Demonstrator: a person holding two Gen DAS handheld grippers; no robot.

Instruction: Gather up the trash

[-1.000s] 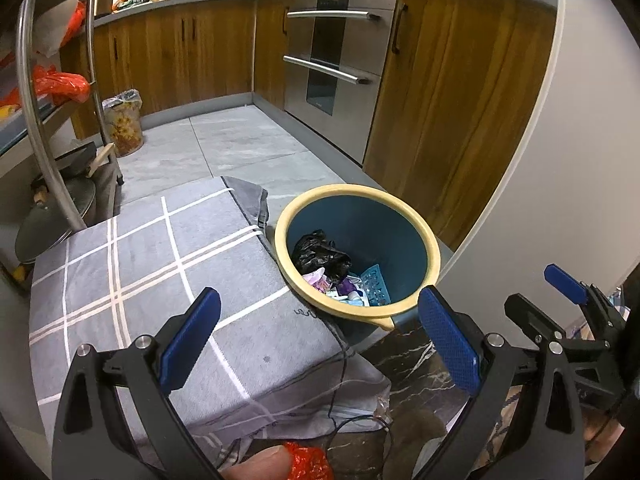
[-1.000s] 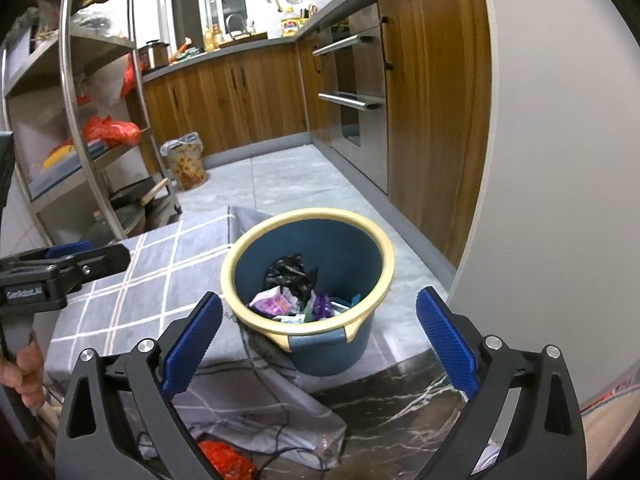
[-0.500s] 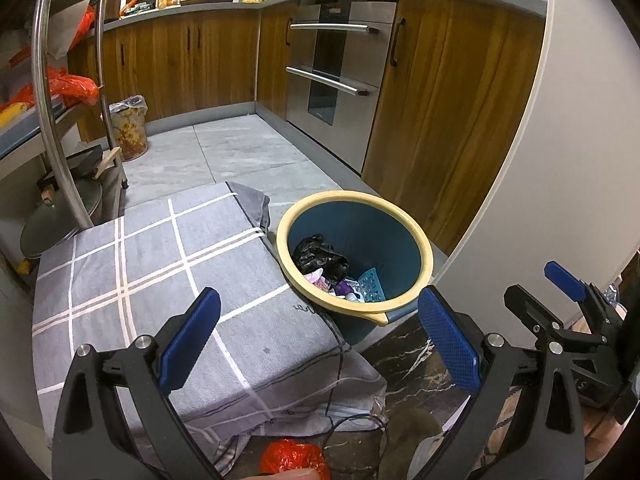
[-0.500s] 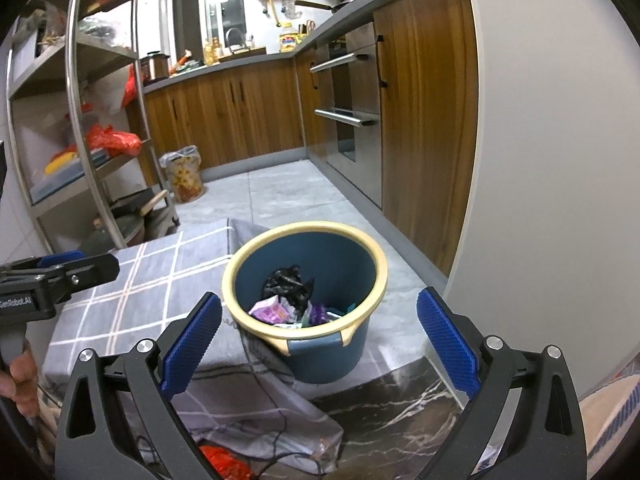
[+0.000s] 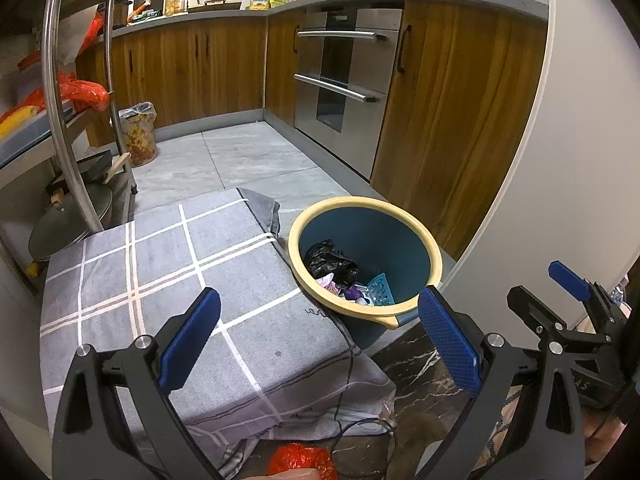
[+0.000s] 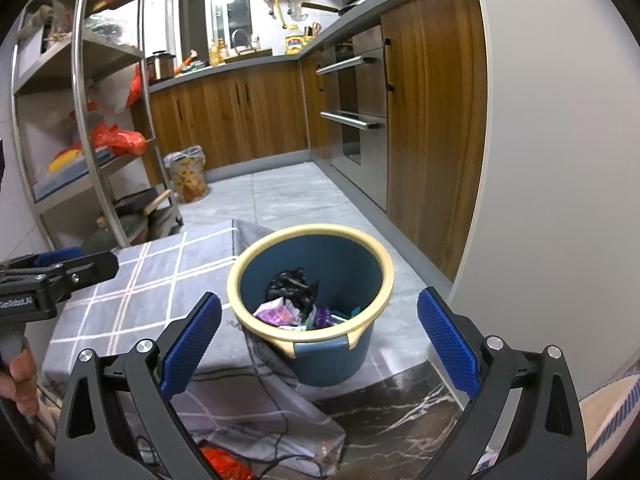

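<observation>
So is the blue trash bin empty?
No, the blue trash bin already holds a crumpled black bag and some colourful wrappers at the bottom.

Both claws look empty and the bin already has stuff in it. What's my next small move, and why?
Probably lower the left claw toward the red crumpled scrap at the bottom edge of its view. Both claws stand open and hold nothing, the blue bin already contains wrappers and a black bag, and that scrap is the only loose litter visible outside it. The right claw sits further from it.
</observation>
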